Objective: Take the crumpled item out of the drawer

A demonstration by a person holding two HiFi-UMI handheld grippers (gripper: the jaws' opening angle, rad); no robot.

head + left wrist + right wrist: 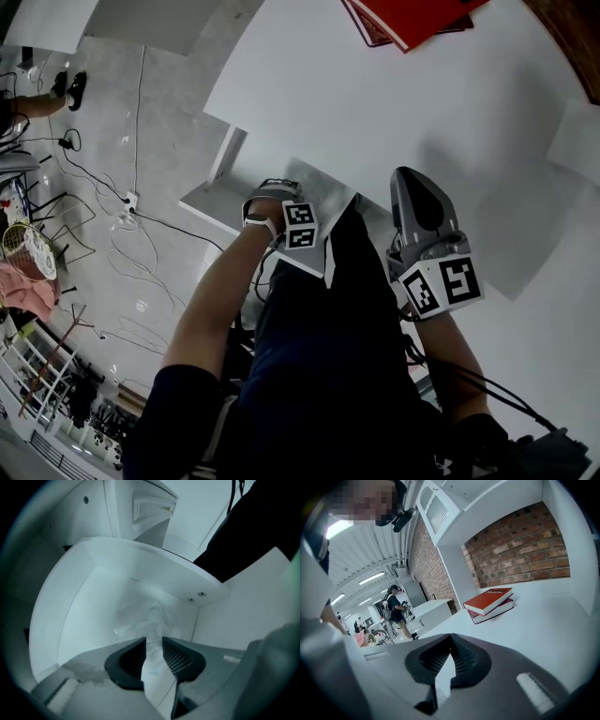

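Observation:
The crumpled item [152, 618], a pale, translucent wad, lies on the floor of the open white drawer [79, 616]. My left gripper [153, 639] reaches down into the drawer, and the wad runs up through the narrow gap between its jaws. The jaws stand apart, and no squeeze on the wad shows. In the head view the left gripper [274, 192] dips into the drawer [220, 199] under the desk edge. My right gripper [451, 637] is shut and empty, with its tips meeting. It hovers over the white desk [375, 103], and in the head view this right gripper [410, 173] is right of the drawer.
Two red books [490, 601] lie stacked on the desk by the brick wall, and the same books [412, 19] show at the top of the head view. Cables [112, 206] trail over the floor to the left. A person [396, 609] stands far off in the room.

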